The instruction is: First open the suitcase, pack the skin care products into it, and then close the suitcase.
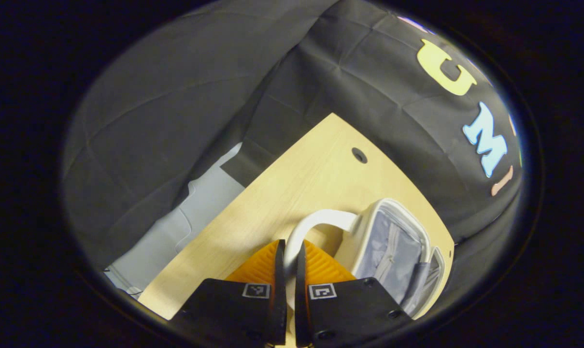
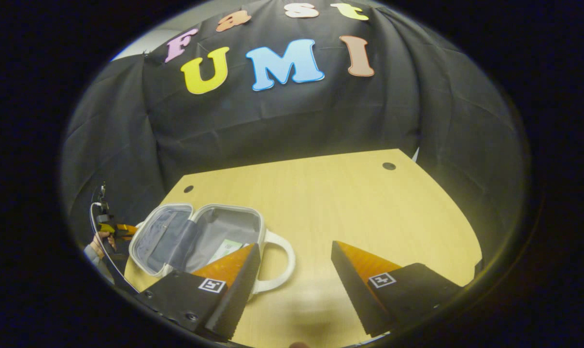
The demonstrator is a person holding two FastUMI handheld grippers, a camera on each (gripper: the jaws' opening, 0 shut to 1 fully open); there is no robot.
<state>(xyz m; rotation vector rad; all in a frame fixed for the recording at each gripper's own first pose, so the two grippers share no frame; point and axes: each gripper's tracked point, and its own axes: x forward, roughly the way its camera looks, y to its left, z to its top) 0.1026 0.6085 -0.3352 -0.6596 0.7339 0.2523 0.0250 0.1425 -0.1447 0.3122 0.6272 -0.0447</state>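
Left gripper view first — the left tool (image 1: 288, 270) is seen pressed together on the white handle (image 1: 311, 222) of the suitcase (image 1: 393, 241), the handle's loop being pinched between both fingers. Just ahead and to the right of that tool, the suitcase is laid open on the pale worktop (image 1: 292, 188), its grey lining exposed. In the right gripper view, the right tool (image 2: 295, 263) is held spread wide above the worktop (image 2: 349, 203) — nothing is gripped between its fingers. The open suitcase (image 2: 200, 234) is found to the left of that tool, its handle (image 2: 279, 270) just beside the left finger. A pale packet (image 2: 226, 249) is glimpsed inside the case. Farther left, a hand (image 2: 98, 241) is seen.
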